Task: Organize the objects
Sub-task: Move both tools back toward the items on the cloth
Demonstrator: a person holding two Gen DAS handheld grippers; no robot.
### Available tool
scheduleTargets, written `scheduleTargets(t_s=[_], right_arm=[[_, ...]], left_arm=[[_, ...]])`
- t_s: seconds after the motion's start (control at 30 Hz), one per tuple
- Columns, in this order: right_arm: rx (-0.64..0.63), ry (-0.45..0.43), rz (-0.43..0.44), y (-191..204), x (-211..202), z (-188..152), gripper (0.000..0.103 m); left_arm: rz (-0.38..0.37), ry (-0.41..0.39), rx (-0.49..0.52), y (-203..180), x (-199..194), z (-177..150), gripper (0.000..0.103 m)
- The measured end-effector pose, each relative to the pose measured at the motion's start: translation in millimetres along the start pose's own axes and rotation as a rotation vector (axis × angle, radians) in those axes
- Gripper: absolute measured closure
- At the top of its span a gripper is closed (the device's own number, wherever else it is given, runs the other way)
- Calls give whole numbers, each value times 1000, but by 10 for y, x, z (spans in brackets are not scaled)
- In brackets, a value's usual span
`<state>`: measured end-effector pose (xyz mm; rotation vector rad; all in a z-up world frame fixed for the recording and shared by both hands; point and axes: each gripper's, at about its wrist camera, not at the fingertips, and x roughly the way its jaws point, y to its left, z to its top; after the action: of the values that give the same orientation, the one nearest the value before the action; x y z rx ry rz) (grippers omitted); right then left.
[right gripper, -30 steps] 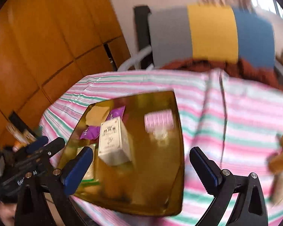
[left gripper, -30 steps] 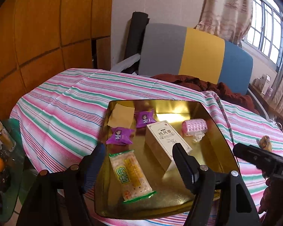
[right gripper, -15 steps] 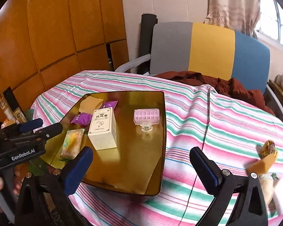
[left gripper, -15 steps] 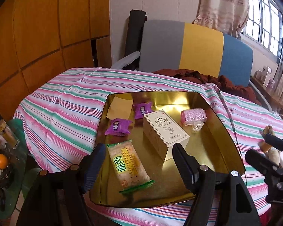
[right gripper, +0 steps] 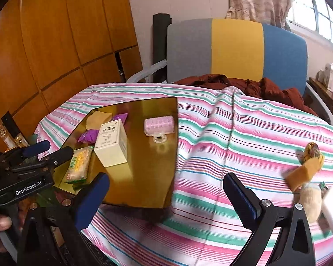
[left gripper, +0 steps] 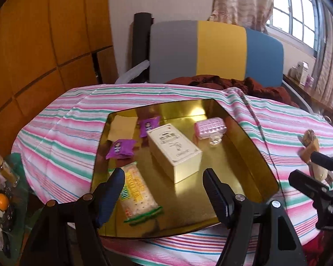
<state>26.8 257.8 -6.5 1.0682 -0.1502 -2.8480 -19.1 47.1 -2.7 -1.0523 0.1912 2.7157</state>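
While the striped tablecloth covers the whole table, the gold tray sits on its left half holding a cream box, a cracker pack, a pink roller and two purple candies. Left gripper hovers spread wide over the tray's near edge, gripping nothing. Right gripper is spread too, empty, over cloth beside some snack bits.

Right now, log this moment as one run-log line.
left gripper: open, empty | right gripper: open, empty | gold tray: cream box, cracker pack, pink roller | orange piece: on striped cloth
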Motion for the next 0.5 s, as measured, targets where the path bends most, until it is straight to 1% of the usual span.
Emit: scheduleTargets(t_s=[0.13, 0.3, 0.37, 0.43, 0.47, 0.5], right_arm=[[29, -5, -27, -168, -78, -38, 0], [85, -5, -90, -471, -186, -75, 0], [101, -4, -113, -574, -217, -76, 0], [119, -4, -140, -702, -269, -83, 0], [135, -6, -159, -791, -308, -88, 0], [152, -8, -175, -878, -347, -89, 0]], left_arm=[[-21, -9, 43, -124, -14, 16, 29], [-62, -9, 91, -285, 7, 26, 29], [-94, -11, 98, -342, 2, 32, 28], [-120, -18, 120, -426, -5, 50, 23], [-132, -22, 126, -459, -12, 57, 23], [-162, -27, 137, -515, -25, 74, 23]])
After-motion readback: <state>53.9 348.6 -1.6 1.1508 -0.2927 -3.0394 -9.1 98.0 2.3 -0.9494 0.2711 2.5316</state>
